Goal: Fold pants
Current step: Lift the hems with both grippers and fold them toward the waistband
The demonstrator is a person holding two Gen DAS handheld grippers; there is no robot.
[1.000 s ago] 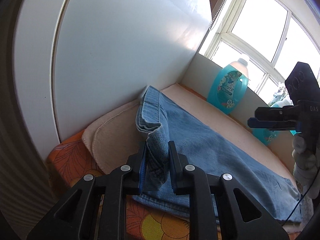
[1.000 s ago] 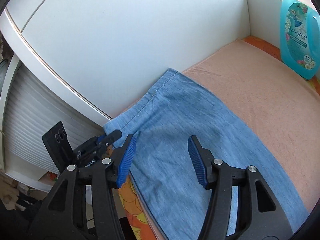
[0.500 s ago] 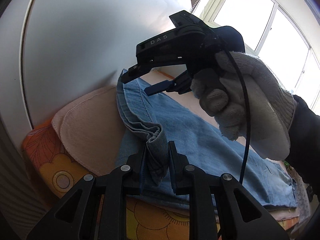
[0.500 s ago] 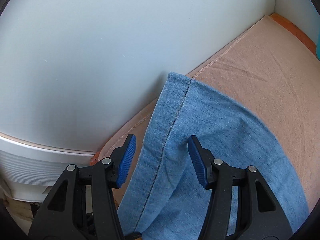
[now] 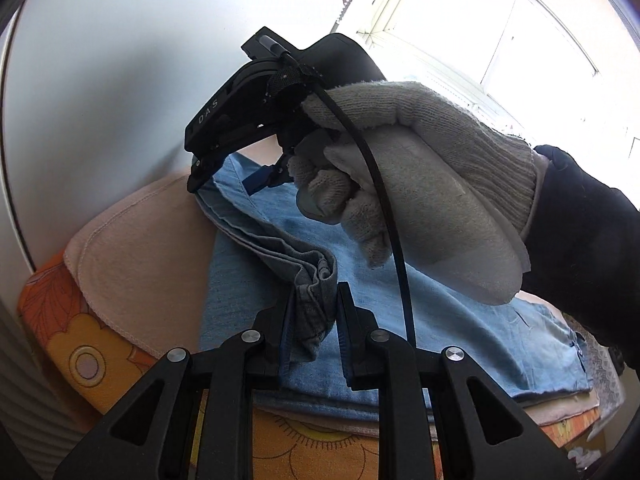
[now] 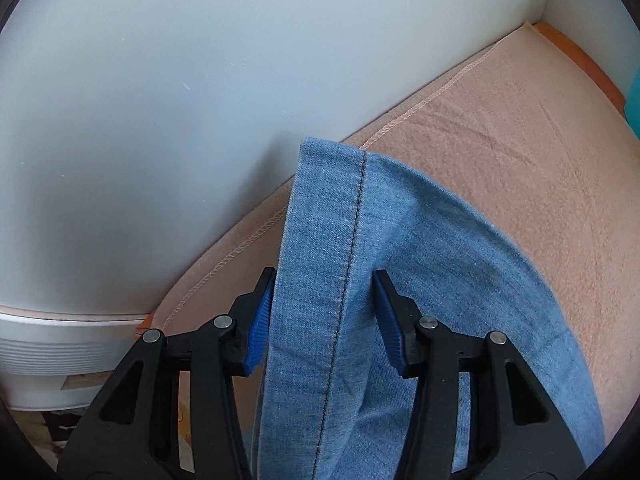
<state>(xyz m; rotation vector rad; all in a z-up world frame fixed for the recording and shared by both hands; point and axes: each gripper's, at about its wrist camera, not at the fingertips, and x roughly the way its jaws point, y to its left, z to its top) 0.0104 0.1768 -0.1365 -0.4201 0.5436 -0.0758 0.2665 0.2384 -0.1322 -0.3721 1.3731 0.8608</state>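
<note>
Left gripper [image 5: 313, 312] is clamped on a bunched corner of the pants [image 5: 420, 304], pads nearly together with a wad of denim between them. Right gripper [image 6: 322, 312] is spread wide, pads on either side of the stitched hem, the left pad at its edge; no squeeze on the cloth visible. One pair of pants, lying flat on a peach towel [image 6: 520, 152] over an orange flowered cover [image 5: 92, 356], against a white wall [image 6: 200, 80].

Left wrist view only: the gloved right hand [image 5: 420, 184] holding the right gripper from the side, its tip down at the far hem corner, a black cable [image 5: 384, 200] running off it, and a bright window [image 5: 500, 20]. Right wrist view only: hem seam up close, towel edge stitching, and a teal sliver at the right edge, too little to identify.

Count: two grippers, one pants, one towel.
</note>
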